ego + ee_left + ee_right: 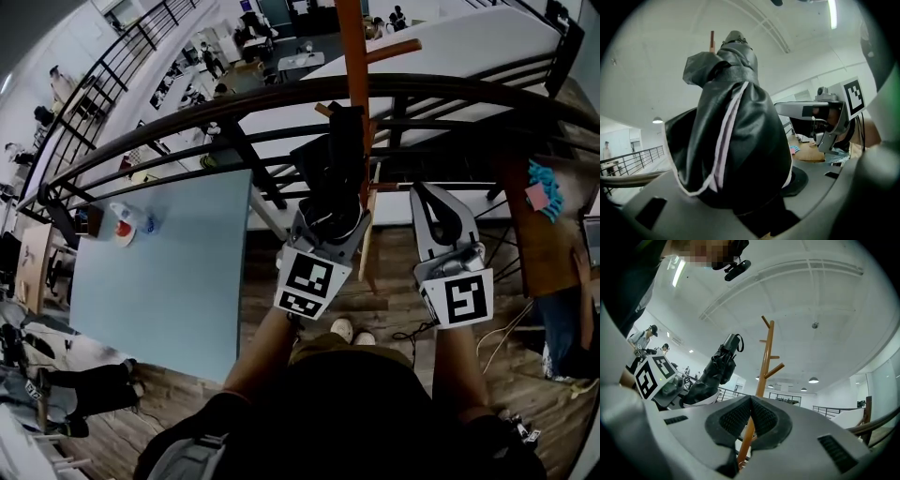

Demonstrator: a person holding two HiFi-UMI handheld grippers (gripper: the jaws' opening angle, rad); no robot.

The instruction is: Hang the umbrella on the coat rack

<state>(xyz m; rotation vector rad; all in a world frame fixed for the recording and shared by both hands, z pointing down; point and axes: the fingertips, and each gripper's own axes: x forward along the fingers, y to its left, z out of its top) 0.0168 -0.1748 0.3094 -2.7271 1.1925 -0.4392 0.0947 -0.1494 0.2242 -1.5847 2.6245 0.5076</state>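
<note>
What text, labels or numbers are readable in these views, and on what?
None readable.
The left marker cube and right marker cube carry only black-and-white square patterns, no letters or digits.
The umbrella and coat rack show no print.

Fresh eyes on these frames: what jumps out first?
The folded black umbrella stands out first. It is clamped in the left gripper at the centre of the head view and fills most of the left gripper view. Close beside it rises the orange-brown wooden coat rack, in front of a black railing. The right gripper hangs to the right, shut and empty.
</note>
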